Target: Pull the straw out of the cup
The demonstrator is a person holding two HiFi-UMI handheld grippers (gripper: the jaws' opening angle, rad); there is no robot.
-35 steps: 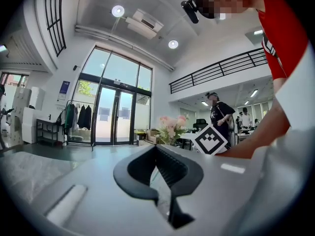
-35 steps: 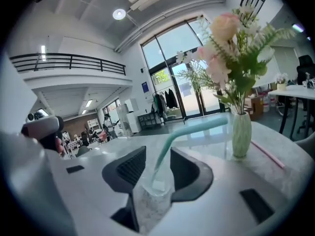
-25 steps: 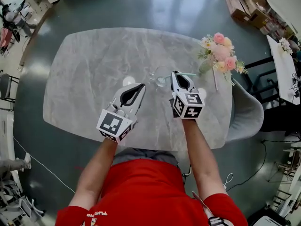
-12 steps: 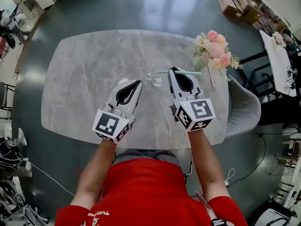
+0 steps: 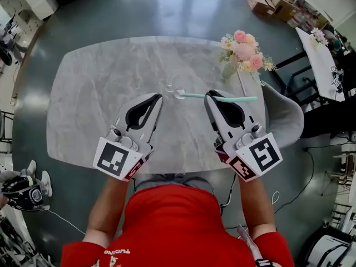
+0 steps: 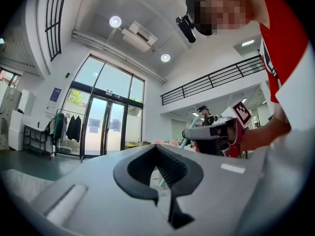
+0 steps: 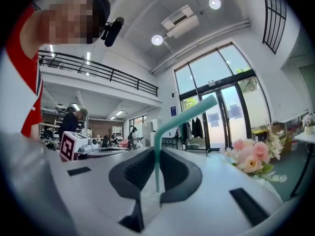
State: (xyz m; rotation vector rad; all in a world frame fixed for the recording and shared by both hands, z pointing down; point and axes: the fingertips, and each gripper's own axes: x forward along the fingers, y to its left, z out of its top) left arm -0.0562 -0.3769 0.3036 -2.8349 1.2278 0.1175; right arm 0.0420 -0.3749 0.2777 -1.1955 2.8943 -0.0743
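Note:
My right gripper (image 5: 209, 95) is shut on a teal straw (image 5: 222, 97), which crosses its tips and reaches left to just over a clear glass cup (image 5: 171, 88) on the grey marble table (image 5: 94, 88). In the right gripper view the straw (image 7: 157, 166) runs up between the jaws of my right gripper (image 7: 156, 151) and bends at its top. Whether its far end is still inside the cup I cannot tell. My left gripper (image 5: 158, 97) hangs left of the cup, shut and holding nothing. From the left gripper view, its tips (image 6: 156, 146) meet, and the right gripper (image 6: 211, 134) shows beyond them with the straw (image 6: 184, 141).
A bunch of pink and white flowers (image 5: 242, 52) stands at the table's far right edge. A grey chair (image 5: 285, 121) sits against the right side of the table. Boxes and other furniture lie on the floor around.
Both grippers have risen toward the camera, the right one more. The right gripper has drawn the straw up and rightward, away from the cup.

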